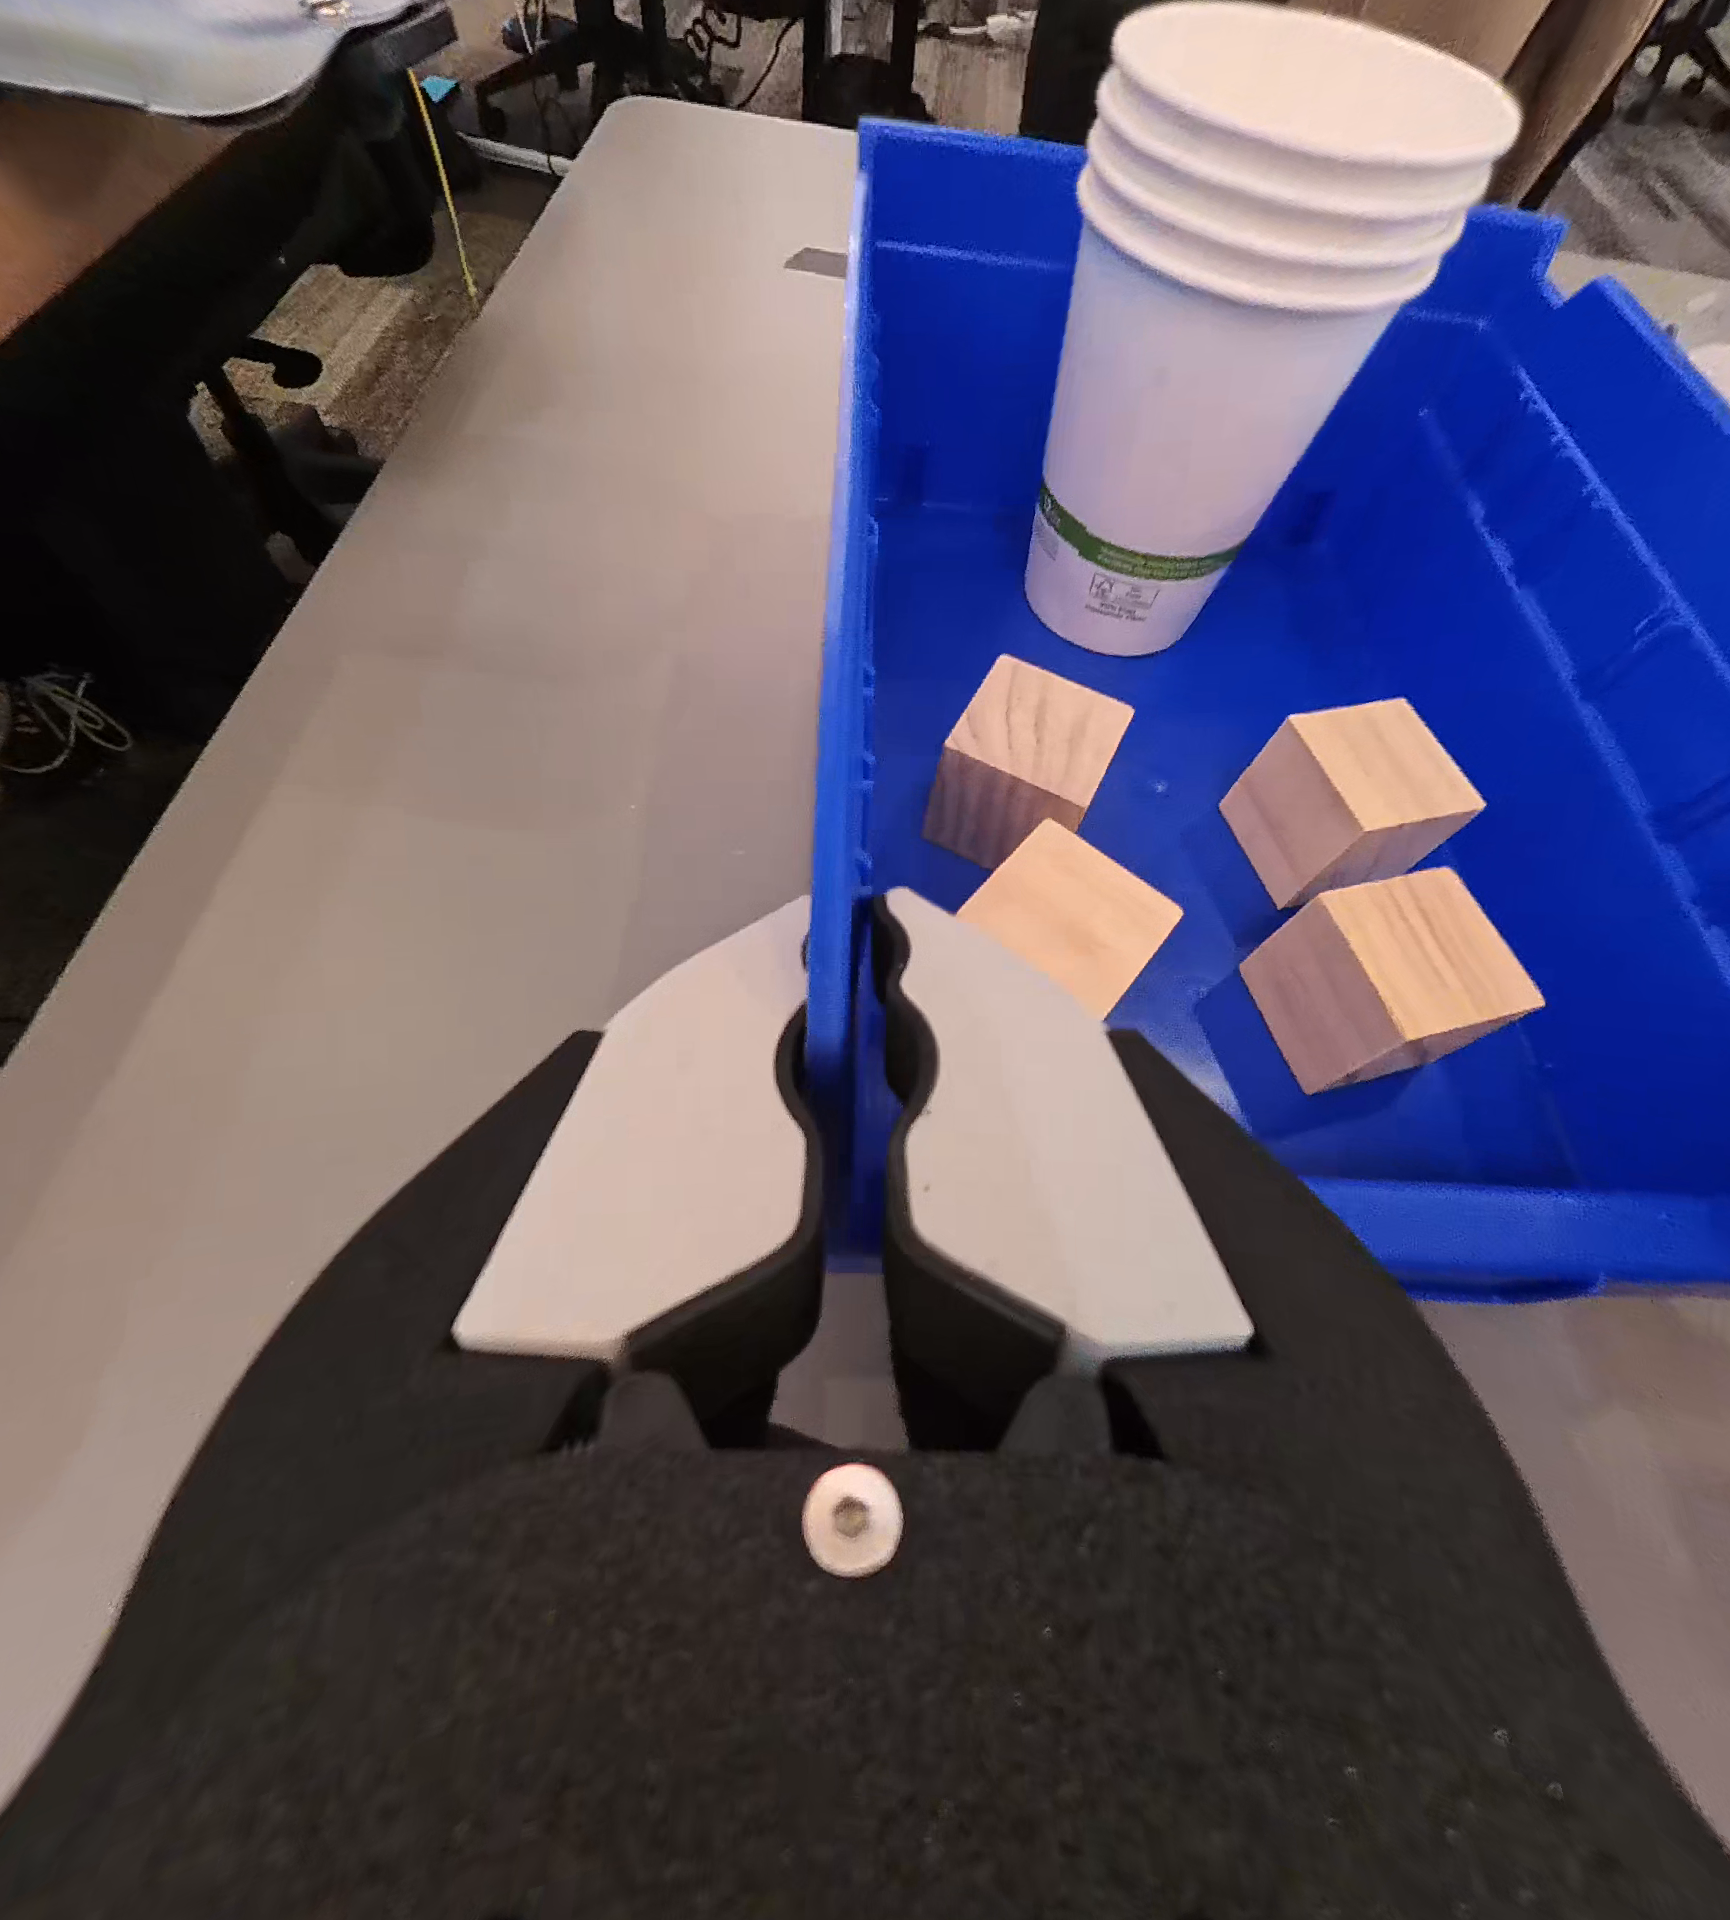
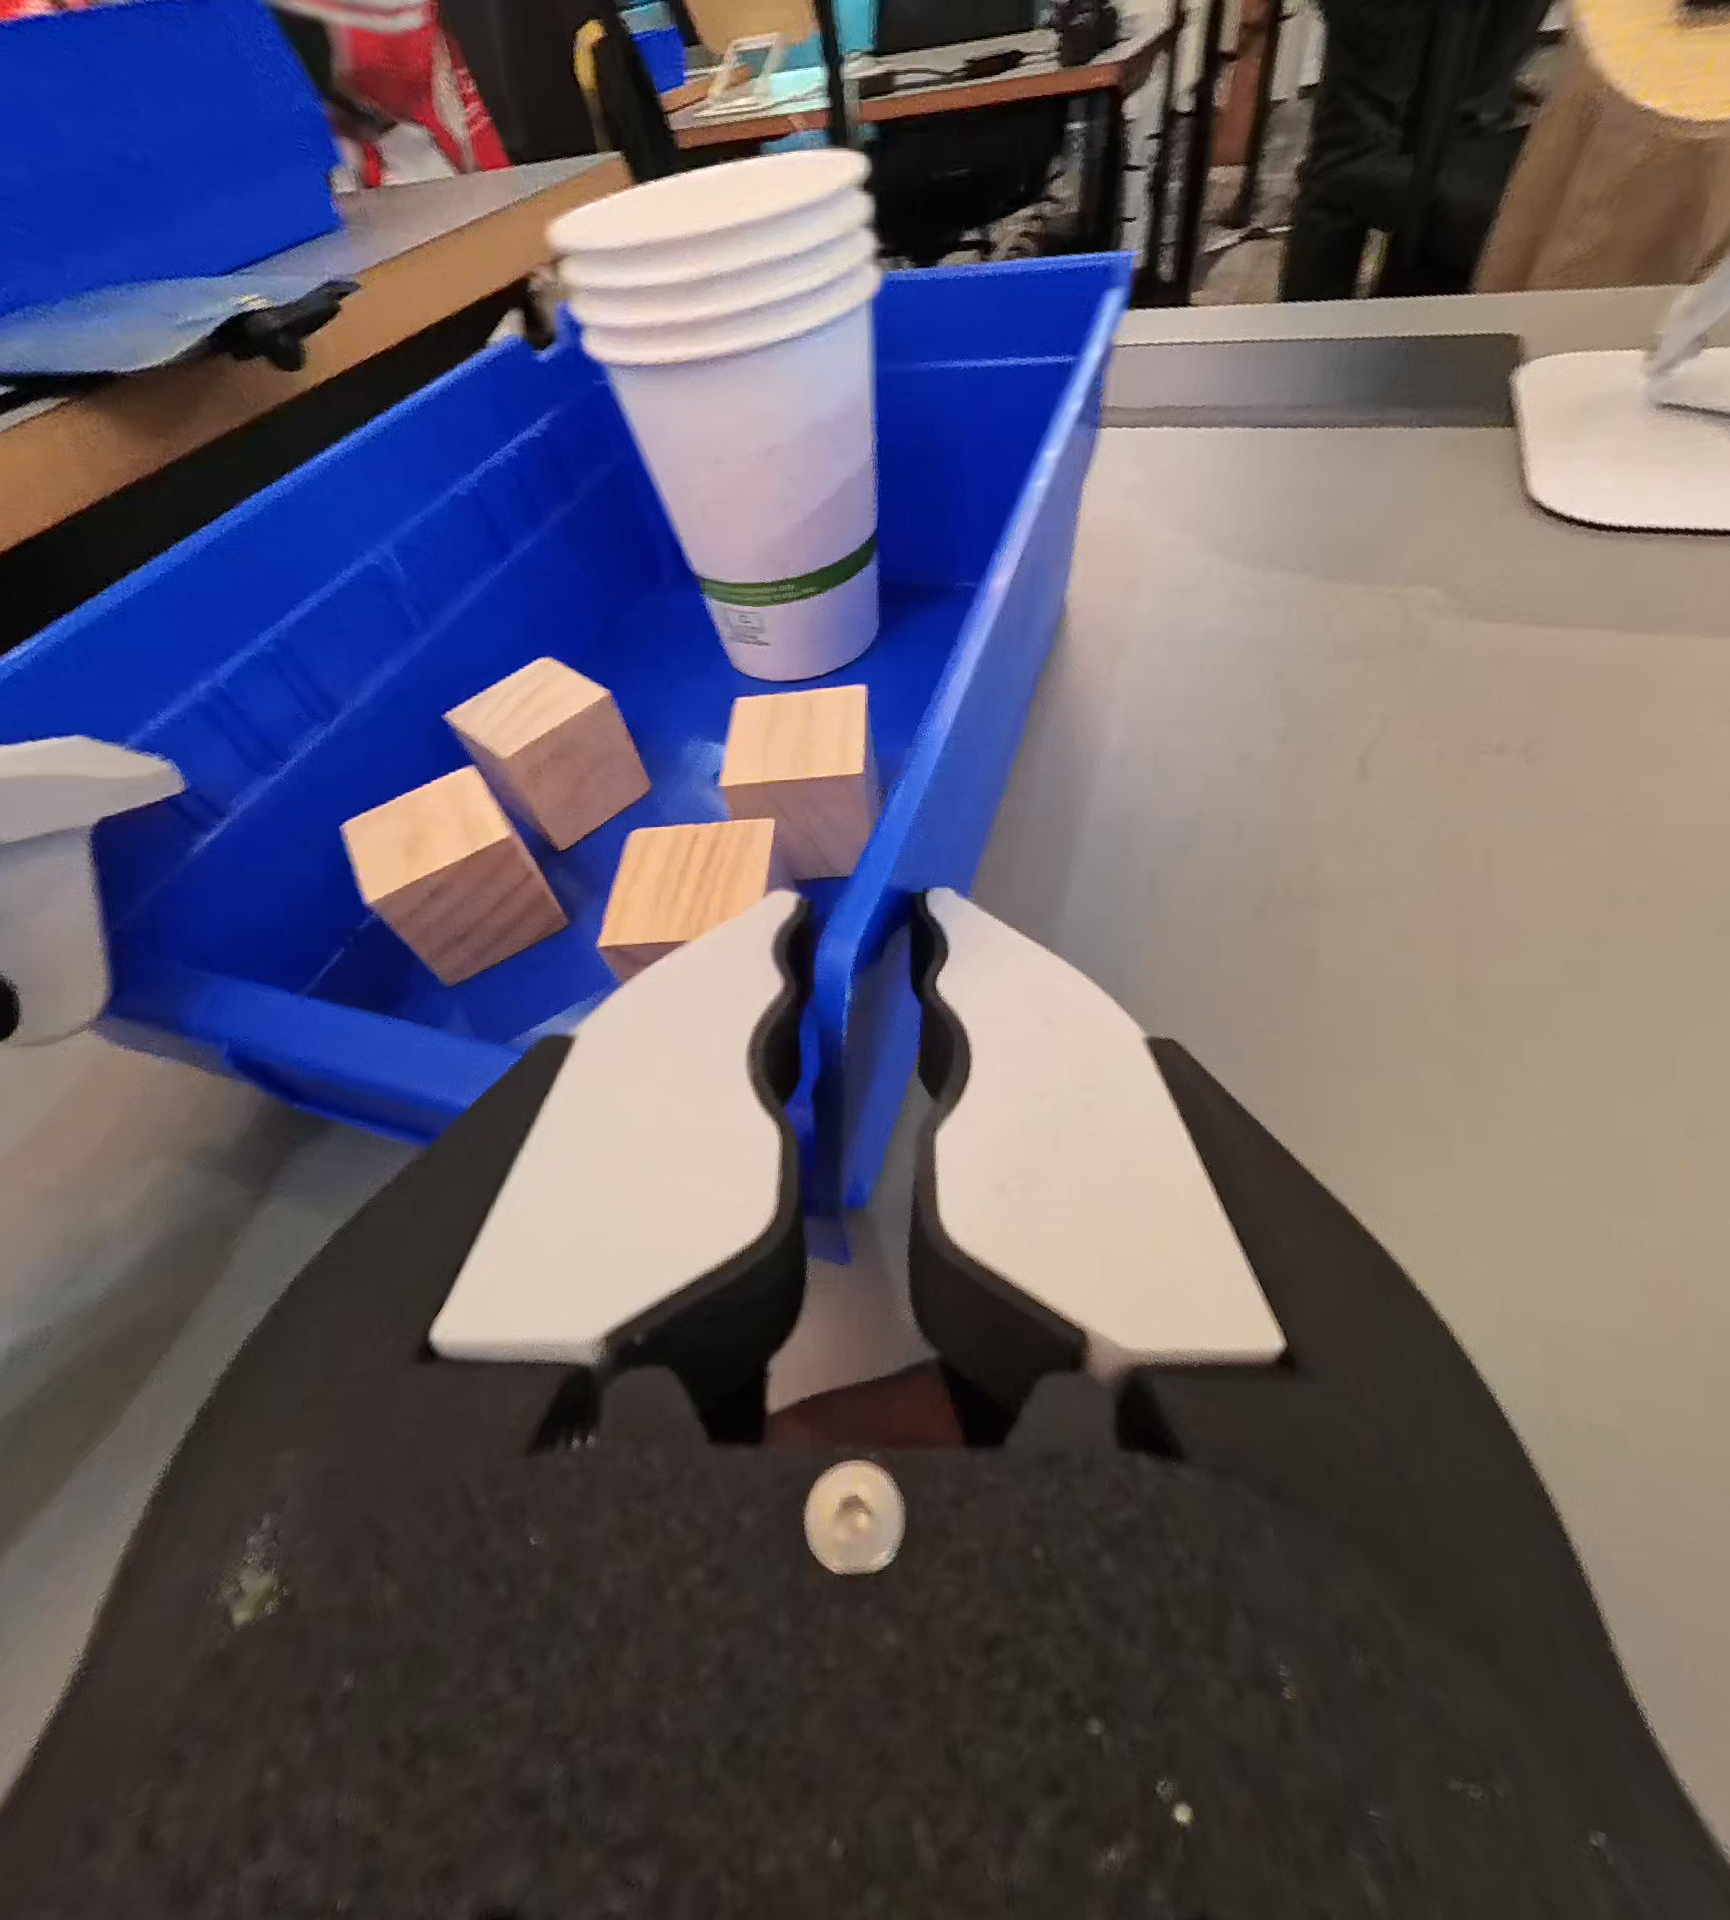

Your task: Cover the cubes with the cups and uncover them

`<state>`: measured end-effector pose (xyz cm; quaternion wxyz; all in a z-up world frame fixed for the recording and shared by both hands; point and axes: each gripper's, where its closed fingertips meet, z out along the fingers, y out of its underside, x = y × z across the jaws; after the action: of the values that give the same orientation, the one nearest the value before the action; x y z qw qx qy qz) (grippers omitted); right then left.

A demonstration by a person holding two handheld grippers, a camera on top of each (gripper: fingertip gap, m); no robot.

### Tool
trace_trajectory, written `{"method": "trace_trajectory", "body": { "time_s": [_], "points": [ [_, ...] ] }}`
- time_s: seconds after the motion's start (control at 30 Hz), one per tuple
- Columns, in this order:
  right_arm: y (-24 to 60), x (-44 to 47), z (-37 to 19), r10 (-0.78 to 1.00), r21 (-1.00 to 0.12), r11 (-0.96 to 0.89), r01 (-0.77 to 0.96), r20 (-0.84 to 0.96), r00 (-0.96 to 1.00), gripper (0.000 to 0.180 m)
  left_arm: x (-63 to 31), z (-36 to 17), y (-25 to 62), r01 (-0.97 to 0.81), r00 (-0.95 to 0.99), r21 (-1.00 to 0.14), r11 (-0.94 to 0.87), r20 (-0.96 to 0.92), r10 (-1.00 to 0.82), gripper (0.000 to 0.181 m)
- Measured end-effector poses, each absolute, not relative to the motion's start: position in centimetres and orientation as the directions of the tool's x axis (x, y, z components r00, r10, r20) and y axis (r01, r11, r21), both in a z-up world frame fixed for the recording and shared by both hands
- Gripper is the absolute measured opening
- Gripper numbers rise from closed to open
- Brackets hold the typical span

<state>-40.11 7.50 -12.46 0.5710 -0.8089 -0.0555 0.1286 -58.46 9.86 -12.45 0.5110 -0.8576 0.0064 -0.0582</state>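
A blue plastic bin [image 1: 1567, 582] [image 2: 321, 623] sits on a grey table. Inside it stand a stack of several white paper cups [image 1: 1214, 343] [image 2: 757, 416], upright with mouths up, and several wooden cubes [image 1: 1349, 800] [image 2: 549, 748] on the bin floor. My left gripper [image 1: 845, 925] is shut on the bin's left wall. My right gripper [image 2: 861, 914] is shut on the bin's right wall. The left gripper also shows at the left edge of the right wrist view [image 2: 30, 862]. The view is blurred.
The grey table [image 1: 528, 727] [image 2: 1412, 831] extends on both sides of the bin. A white flat base with a stand [image 2: 1671, 447] lies at the far right. Other tables and chairs stand beyond the table edge.
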Motion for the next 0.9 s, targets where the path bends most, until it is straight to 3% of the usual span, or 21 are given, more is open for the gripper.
{"method": "trace_trajectory", "body": {
  "time_s": [0.07, 0.17, 0.33, 0.4, 0.5, 0.67, 0.77, 0.87, 0.9],
  "points": [
    [7.0, -40.4, -12.1, 0.331, -0.946, -0.324, -0.023, -0.136, 0.934, 0.027, -58.4, -12.3, 9.9, 0.058, 0.995, -0.891, -0.451, 0.087, -0.044, 0.013],
    [5.6, -38.3, -11.2, 0.358, -0.965, -0.257, 0.055, -0.042, 0.933, 0.045, -60.0, -11.7, 9.4, 0.044, 0.996, -0.899, -0.436, 0.005, 0.09, 0.045],
    [-1.6, -31.4, -8.5, 0.52, -0.979, -0.163, 0.124, 0.021, 0.854, 0.046, -59.1, -4.4, 4.6, 0.042, 0.974, -0.974, -0.223, -0.01, 0.227, 0.048],
    [-2.6, -24.2, -6.9, 0.445, -0.981, -0.107, 0.164, 0.1, 0.89, 0.043, -54.8, -2.6, 2.7, 0.003, 0.991, -0.979, -0.204, -0.024, 0.129, 0.048],
    [-2.2, -9.5, -6.2, 0.161, -0.971, -0.141, 0.193, 0.17, 0.972, 0.044, -44.7, -2.2, -0.5, 0.018, 0.983, -0.973, -0.229, 0.059, -0.173, 0.047],
    [-2.7, 10.5, -9.3, -0.237, -0.957, -0.273, 0.103, 0.171, 0.956, 0.052, -29.2, -6.8, -5.8, -0.05, 0.841, -0.949, -0.31, 0.127, -0.526, 0.044],
    [-1.3, 13.2, -11.9, -0.199, -0.932, -0.363, 0.022, 0.101, 0.975, 0.052, -23.5, -10.8, -7.2, -0.169, 0.778, -0.932, -0.32, 0.074, -0.625, 0.044],
    [0.6, 13.8, -13.8, -0.169, -0.889, -0.451, 0.079, 0.172, 0.971, 0.053, -21.6, -12.9, -7.2, -0.257, 0.768, -0.921, -0.293, -0.011, -0.64, 0.043],
    [1.0, 13.7, -13.8, -0.168, -0.89, -0.449, 0.08, 0.172, 0.971, 0.043, -21.5, -12.9, -7.1, -0.263, 0.771, -0.925, -0.275, -0.03, -0.636, 0.041]
  ]
}}
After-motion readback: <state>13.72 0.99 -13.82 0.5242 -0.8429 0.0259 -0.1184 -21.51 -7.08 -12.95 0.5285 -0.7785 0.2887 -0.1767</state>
